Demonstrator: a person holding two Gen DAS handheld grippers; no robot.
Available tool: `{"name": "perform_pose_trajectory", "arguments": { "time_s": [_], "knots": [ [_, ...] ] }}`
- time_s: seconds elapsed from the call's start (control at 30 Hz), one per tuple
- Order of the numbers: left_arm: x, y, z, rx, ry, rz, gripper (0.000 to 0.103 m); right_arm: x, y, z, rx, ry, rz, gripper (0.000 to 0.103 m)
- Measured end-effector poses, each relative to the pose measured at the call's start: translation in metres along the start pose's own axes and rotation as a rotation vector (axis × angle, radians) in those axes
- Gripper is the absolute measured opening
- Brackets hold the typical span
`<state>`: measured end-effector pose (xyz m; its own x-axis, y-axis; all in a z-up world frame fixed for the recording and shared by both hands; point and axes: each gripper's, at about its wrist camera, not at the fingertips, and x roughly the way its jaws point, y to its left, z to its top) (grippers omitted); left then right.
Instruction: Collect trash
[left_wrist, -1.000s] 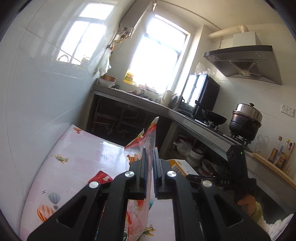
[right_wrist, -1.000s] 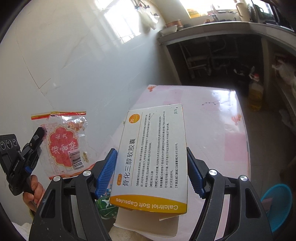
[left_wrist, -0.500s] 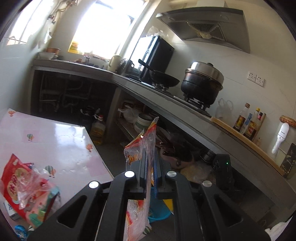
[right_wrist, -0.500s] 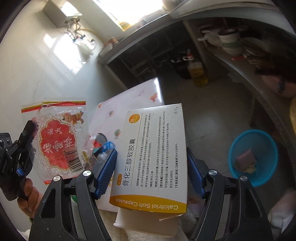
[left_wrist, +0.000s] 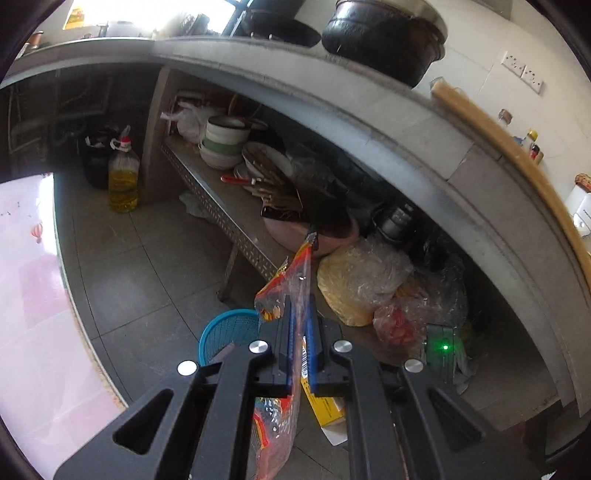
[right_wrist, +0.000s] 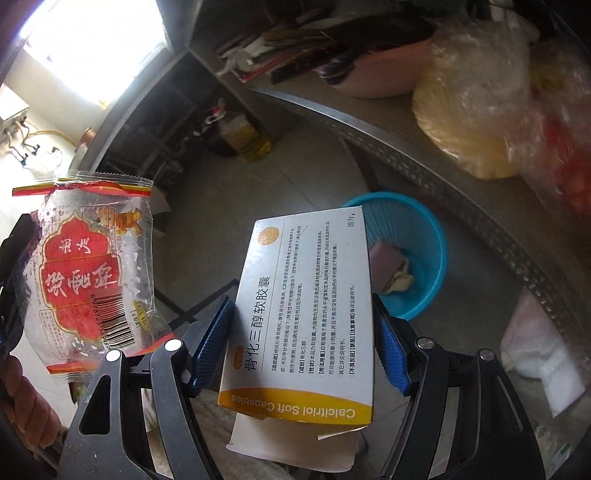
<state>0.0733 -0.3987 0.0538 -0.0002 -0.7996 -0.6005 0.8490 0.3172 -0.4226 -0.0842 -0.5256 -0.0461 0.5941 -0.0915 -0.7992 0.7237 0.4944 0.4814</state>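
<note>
My left gripper (left_wrist: 300, 314) is shut on a clear red-and-yellow snack wrapper (left_wrist: 286, 291), seen edge-on between its blue pads. That wrapper (right_wrist: 92, 266) also shows flat at the left of the right wrist view. My right gripper (right_wrist: 303, 314) is shut on a white and yellow capsule box (right_wrist: 306, 314), its blue pads pressing both long sides. A blue plastic waste basket (right_wrist: 421, 229) stands on the grey floor just beyond the box, with a few scraps inside. In the left wrist view the basket (left_wrist: 225, 332) sits just below and left of the wrapper.
A perforated metal shelf (left_wrist: 221, 214) runs under the concrete counter (left_wrist: 332, 99), loaded with bowls (left_wrist: 225, 140), a pink basin and plastic bags (left_wrist: 362, 284). An oil bottle (left_wrist: 123, 177) stands on the floor. The pink table edge (left_wrist: 33, 295) lies at the left.
Both grippers swung away from the table and tilted down toward the floor, carrying the wrapper and the box. The blue basket came closer, now just beyond the box.
</note>
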Motion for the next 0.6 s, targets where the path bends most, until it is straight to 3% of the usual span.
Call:
{"name": "perform_pose_trajectory", "arguments": {
  "time_s": [0.3, 0.53, 0.57, 0.6],
  "knots": [
    [0.138, 0.021, -0.009, -0.082, 0.229, 0.044, 0.005, 0.073, -0.055, 0.016, 0.107, 0.073, -0.110, 0.068],
    [0.211, 0.038, -0.026, -0.125, 0.326, 0.086, 0.005, 0.122, -0.081, 0.033, 0.134, 0.072, -0.197, 0.072],
    [0.219, 0.041, -0.027, -0.132, 0.336, 0.081, 0.008, 0.129, -0.084, 0.036, 0.132, 0.070, -0.199, 0.073],
    [0.224, 0.043, -0.029, -0.142, 0.347, 0.080, 0.018, 0.136, -0.087, 0.039, 0.131, 0.065, -0.202, 0.078]
  ]
}}
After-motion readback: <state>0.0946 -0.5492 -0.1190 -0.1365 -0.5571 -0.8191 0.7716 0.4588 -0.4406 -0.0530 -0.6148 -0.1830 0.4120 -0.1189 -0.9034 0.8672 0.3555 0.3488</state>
